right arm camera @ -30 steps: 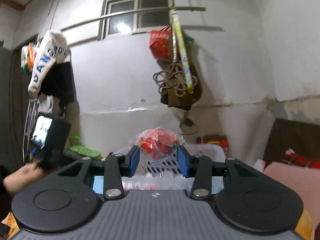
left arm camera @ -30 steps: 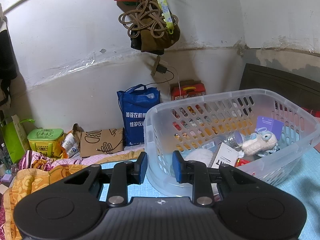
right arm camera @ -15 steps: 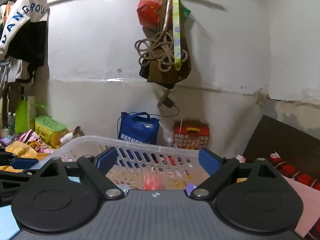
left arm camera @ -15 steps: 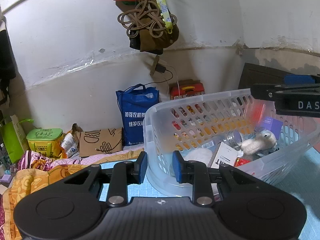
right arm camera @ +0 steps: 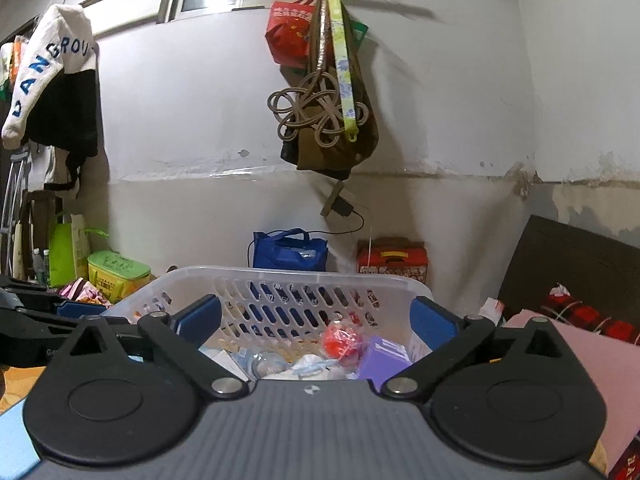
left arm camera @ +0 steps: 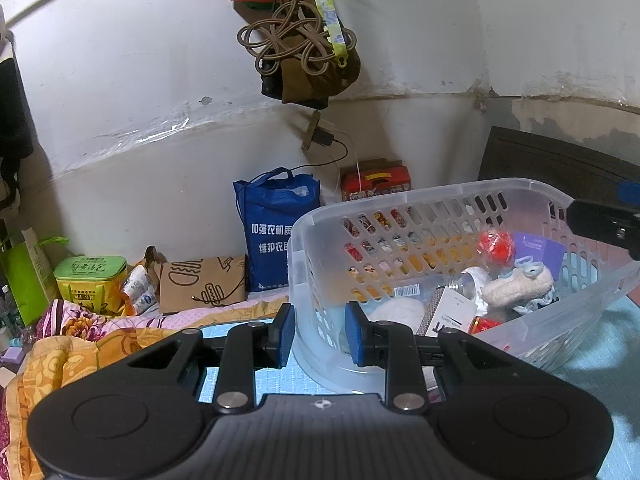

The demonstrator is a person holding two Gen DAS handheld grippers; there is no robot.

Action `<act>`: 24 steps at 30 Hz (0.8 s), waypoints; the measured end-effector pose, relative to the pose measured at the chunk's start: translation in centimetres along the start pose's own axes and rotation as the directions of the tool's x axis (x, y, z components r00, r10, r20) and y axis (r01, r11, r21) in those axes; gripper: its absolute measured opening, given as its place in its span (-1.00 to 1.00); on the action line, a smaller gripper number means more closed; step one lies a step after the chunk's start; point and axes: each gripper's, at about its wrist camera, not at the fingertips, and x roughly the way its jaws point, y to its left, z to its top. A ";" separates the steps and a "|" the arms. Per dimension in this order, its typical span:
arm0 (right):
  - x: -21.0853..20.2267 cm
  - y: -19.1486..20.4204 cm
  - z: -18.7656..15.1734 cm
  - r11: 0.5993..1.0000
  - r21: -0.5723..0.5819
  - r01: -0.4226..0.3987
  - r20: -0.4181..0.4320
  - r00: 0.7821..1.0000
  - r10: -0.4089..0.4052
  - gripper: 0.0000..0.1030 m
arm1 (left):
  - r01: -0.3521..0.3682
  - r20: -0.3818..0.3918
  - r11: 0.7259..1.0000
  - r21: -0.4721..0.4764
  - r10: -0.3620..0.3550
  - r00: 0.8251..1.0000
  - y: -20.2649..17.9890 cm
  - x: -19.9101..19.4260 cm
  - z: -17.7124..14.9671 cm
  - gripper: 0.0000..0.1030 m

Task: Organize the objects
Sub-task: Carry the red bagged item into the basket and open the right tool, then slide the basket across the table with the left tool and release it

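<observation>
A clear plastic basket (left arm camera: pixel 424 200) stands on the blue mat and also shows in the right wrist view (right arm camera: pixel 304 276). Inside lie a red wrapped bag (left arm camera: pixel 495 245), a purple card (left arm camera: pixel 538 246), a plush toy (left arm camera: pixel 520 286), a white box (left arm camera: pixel 450 316) and a jar. The red bag also shows in the right wrist view (right arm camera: pixel 342 340) next to the purple box (right arm camera: pixel 384 356). My left gripper (left arm camera: pixel 320 332) grips the basket's near-left wall between its blue pads. My right gripper (right arm camera: pixel 318 324) is wide open and empty above the basket's near rim.
A blue tote bag (left arm camera: pixel 272 228), a red carton (left arm camera: pixel 376 180), a brown paper bag (left arm camera: pixel 202 284) and a green box (left arm camera: pixel 90 280) stand along the wall. A flowered blanket (left arm camera: pixel 72 344) lies at the left. A dark headboard (right arm camera: pixel 580 264) and a pink cloth (right arm camera: pixel 592 356) are at the right.
My right gripper opened and let go of the red bag, which now lies in the basket. The gripper has drawn back toward the basket's near rim. The left gripper stayed put.
</observation>
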 end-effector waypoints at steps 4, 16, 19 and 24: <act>-0.5 -0.8 -0.2 1.000 0.018 -0.003 -0.004 1.000 0.003 1.00 | -0.004 0.001 1.000 0.000 0.004 1.000 0.0 0.0 0.0 -0.40; -4.0 -3.5 -0.5 0.997 0.077 -0.015 0.015 1.000 0.014 1.00 | 0.016 0.100 0.999 -0.043 -0.012 0.995 0.6 -2.2 -0.2 0.18; -4.9 -4.3 -0.6 0.995 0.095 -0.023 0.007 1.000 0.023 1.00 | 0.035 0.193 0.996 -0.076 -0.020 0.981 1.4 -4.2 -0.8 1.00; -5.1 -4.1 -1.0 0.998 0.038 0.053 -0.045 0.998 -0.052 1.00 | 0.075 0.210 0.987 -0.142 -0.044 0.977 2.7 -5.5 -1.6 1.00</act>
